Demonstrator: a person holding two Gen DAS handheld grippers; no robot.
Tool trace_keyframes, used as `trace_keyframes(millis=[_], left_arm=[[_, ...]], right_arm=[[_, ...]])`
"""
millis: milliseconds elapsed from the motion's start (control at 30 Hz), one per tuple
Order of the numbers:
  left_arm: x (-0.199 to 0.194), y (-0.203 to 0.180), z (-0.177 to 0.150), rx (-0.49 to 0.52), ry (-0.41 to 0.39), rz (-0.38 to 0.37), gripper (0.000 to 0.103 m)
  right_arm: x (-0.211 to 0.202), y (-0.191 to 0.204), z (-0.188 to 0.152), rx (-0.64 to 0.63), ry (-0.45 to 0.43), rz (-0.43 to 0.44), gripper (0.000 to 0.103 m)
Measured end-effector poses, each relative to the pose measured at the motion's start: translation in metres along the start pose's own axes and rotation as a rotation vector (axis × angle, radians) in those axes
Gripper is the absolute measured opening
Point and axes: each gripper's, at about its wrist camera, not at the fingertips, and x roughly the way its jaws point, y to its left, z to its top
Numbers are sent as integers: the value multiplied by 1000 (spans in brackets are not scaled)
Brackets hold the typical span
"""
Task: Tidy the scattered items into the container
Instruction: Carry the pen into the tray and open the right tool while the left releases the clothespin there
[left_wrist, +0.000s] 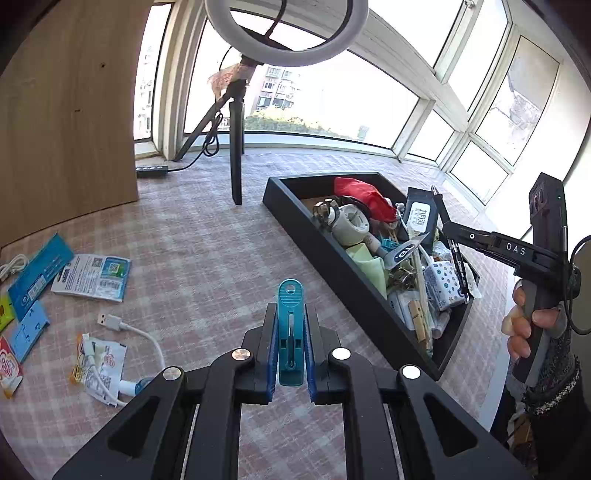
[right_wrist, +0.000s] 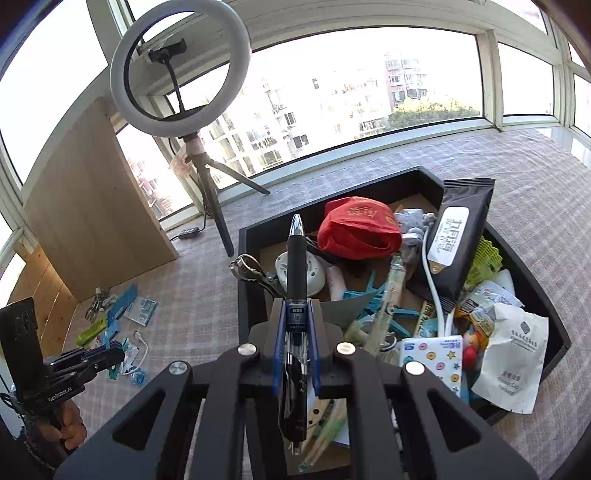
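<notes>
While both tools hang above the checked table (left_wrist: 207, 236), this is how things lie:

Left tool (left_wrist: 291, 332): clenched on a teal clothes peg (left_wrist: 291, 321), which stands lengthwise between the blue pads with its rounded end poking out past the fingertips.

Right tool (right_wrist: 295, 332): clenched on a black pen (right_wrist: 296, 280), gripped about mid-barrel, its silver tip pointing away over the container's near wall; in the left wrist view the same pen is seen upright at the container's far side.

Right hand (left_wrist: 524, 325): wrapped round the tool's handle, a patterned sleeve below it.

Container (left_wrist: 332, 258): a black tray on the table, already heaped full; it lies to the right of the left tool and directly beneath the right tool.

Inside the container: a red cloth bag (right_wrist: 358, 229) at the back, a black wipes packet (right_wrist: 458, 229) leaning on the far right wall, a white round gadget (right_wrist: 301, 273), teal pegs, a star-printed tissue pack (right_wrist: 432, 358) and a white sachet (right_wrist: 513, 354) draped over the right rim.

Still loose on the table: a white USB cable (left_wrist: 140, 336), a blue-and-white card packet (left_wrist: 92, 277), a blue strip package (left_wrist: 40, 273), snack wrappers (left_wrist: 99, 365) at the left.

Ring light (right_wrist: 181, 66): on a tripod behind the container, by the window.

Wooden panel (left_wrist: 70, 122): upright at the table's left edge.
</notes>
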Motion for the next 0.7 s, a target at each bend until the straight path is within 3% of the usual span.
trace_keyframes(millis=[200, 367, 433, 467, 500, 533, 567, 600, 700], left_arm=[[34, -69, 44, 79, -20, -118, 11], [56, -116, 61, 147, -9, -166, 11], [65, -131, 63, 169, 19, -223, 11], [70, -138, 63, 182, 42, -231, 16], [75, -143, 63, 191, 60, -191, 24], [78, -146, 62, 190, 63, -151, 41], [78, -145, 62, 185, 54, -149, 44], [76, -143, 61, 175, 43, -158, 44], [69, -131, 60, 153, 37, -154, 44]], right_arm=[[-21, -54, 11, 60, -45, -140, 11], [-31, -73, 17, 75, -65, -189, 11], [-31, -76, 19, 73, -67, -199, 11], [-31, -76, 20, 68, -70, -194, 12], [-30, -76, 21, 60, -70, -187, 16], [-29, -76, 23, 58, -60, -197, 24], [-29, -75, 24, 64, -54, -224, 47], [-31, -75, 24, 71, -68, -239, 61], [-37, -74, 24, 87, -101, -224, 61]])
